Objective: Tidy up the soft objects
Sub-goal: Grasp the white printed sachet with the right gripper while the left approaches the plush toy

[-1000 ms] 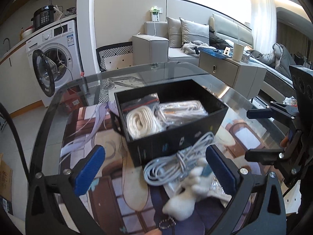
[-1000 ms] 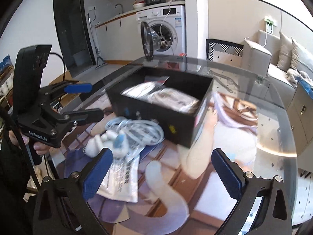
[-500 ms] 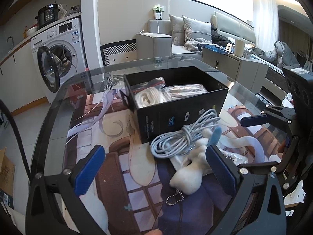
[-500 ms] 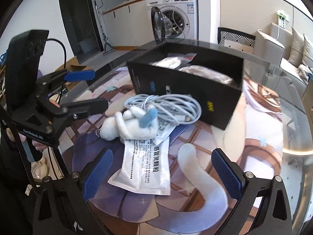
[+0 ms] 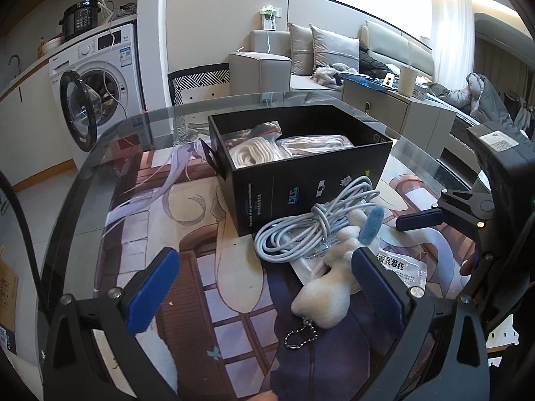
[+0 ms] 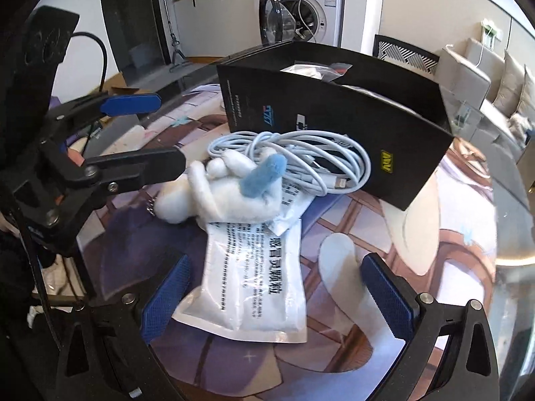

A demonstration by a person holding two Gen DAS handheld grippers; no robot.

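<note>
A white plush toy with a blue ear point(image 5: 329, 287) point(image 6: 227, 188) lies on the table by a coiled pale blue cable point(image 5: 307, 230) point(image 6: 301, 157). A white sachet point(image 6: 254, 274) point(image 5: 398, 267) lies under them. A black box point(image 5: 301, 163) point(image 6: 334, 113) behind holds bagged white cords point(image 5: 254, 152). My left gripper point(image 5: 264, 295) is open and empty, its right finger next to the plush. My right gripper point(image 6: 277, 299) is open and empty above the sachet. Each gripper shows in the other's view, the left point(image 6: 130, 133) and the right point(image 5: 434, 215).
The round glass table point(image 5: 100, 153) carries a printed picture mat point(image 5: 187, 234). A washing machine point(image 5: 97, 83) with its door open stands beyond the table's left side. A sofa point(image 5: 334, 56) and a low cabinet point(image 5: 394, 107) stand behind.
Both grippers have drawn back from the box and dropped lower toward the table. The plush, cable and sachet now sit larger and nearer. Both stay open.
</note>
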